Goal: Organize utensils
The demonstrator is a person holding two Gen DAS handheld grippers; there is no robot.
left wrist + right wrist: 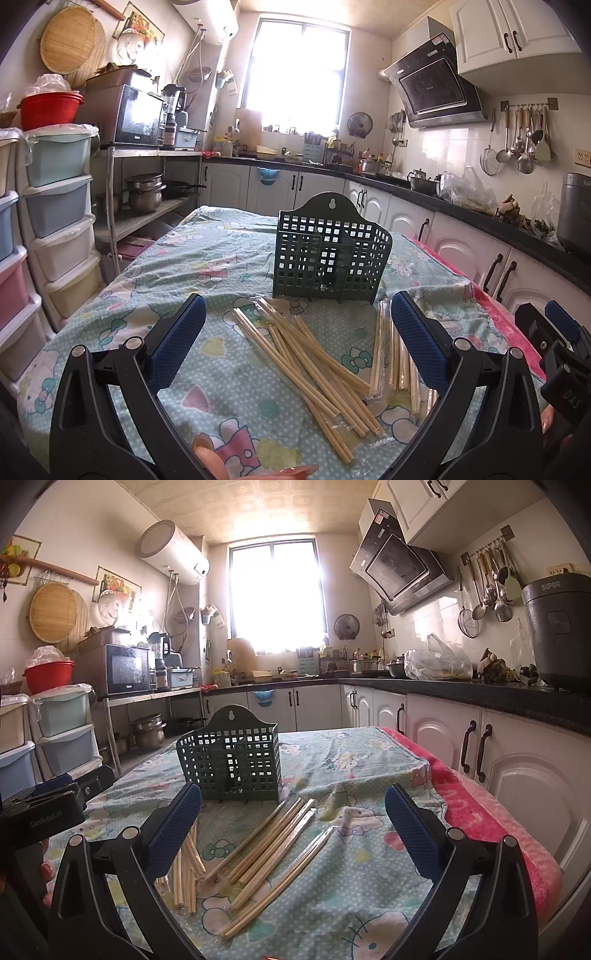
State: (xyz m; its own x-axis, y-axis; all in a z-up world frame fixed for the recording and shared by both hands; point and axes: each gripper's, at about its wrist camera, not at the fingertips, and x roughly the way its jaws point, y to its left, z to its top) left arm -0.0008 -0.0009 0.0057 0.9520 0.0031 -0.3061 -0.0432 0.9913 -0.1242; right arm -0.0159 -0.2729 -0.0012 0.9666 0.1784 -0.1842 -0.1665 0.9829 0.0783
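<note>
Pale wooden chopsticks [317, 363] lie scattered before the dark-green lattice holder [330, 254].

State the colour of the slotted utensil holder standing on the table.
Dark green utensil holder; clearest in the left wrist view.

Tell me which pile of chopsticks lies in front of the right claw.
The wrapped chopsticks, the fanned group in clear sleeves, right of the loose bare pile. They lie between the open right claw fingers, just before the green holder.
</note>
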